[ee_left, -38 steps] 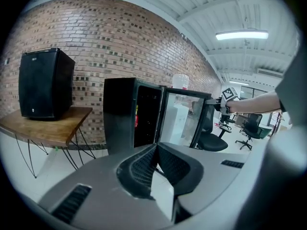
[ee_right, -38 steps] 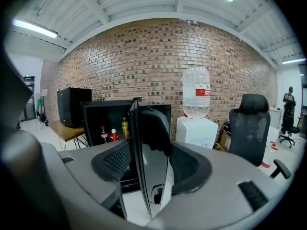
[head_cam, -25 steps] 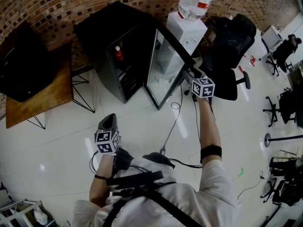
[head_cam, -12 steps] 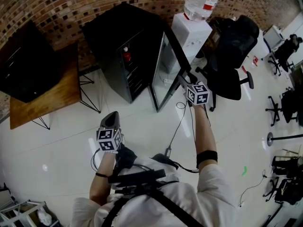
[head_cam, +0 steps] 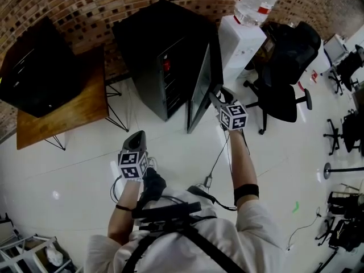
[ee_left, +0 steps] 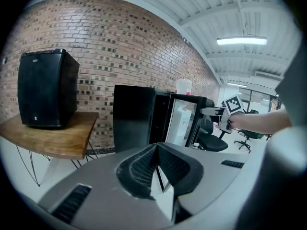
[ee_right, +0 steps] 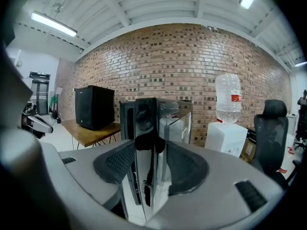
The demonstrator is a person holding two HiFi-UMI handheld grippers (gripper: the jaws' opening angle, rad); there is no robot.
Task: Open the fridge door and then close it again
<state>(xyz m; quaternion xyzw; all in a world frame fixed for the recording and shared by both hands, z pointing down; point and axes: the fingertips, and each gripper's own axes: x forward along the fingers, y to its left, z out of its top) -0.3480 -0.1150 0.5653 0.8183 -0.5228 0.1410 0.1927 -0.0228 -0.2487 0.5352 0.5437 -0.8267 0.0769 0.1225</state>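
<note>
Grey left gripper (head_cam: 138, 135): jaws pressed fully together, nothing between them, touching nothing. It hung over the glossy white floor (head_cam: 74, 169), well apart from the tall black fridge (head_cam: 162, 33), nose toward it and tipped a little down. Left forearm (head_cam: 122, 218) was bent, kept close to the body. Farther left stood a wooden table on thin black legs (head_cam: 68, 110) carrying a black box-shaped cabinet (head_cam: 34, 75).

The fridge stood against the brick wall (head_cam: 114, 4). Its glass-fronted door (head_cam: 200, 90) was swung partway out, with shelves and a small red item (head_cam: 166, 65) showing inside.

Right gripper (head_cam: 216, 95): jaws roughly half spread and clamped on the door's free edge, one pad on each face; in the right gripper view the edge ran upright between the pads. Right arm (head_cam: 239, 152) reached almost straight forward, a black band (head_cam: 245, 192) round it.

Right of the door stood a white water dispenser with a clear bottle (head_cam: 244, 33), then a black office chair (head_cam: 284, 67).
</note>
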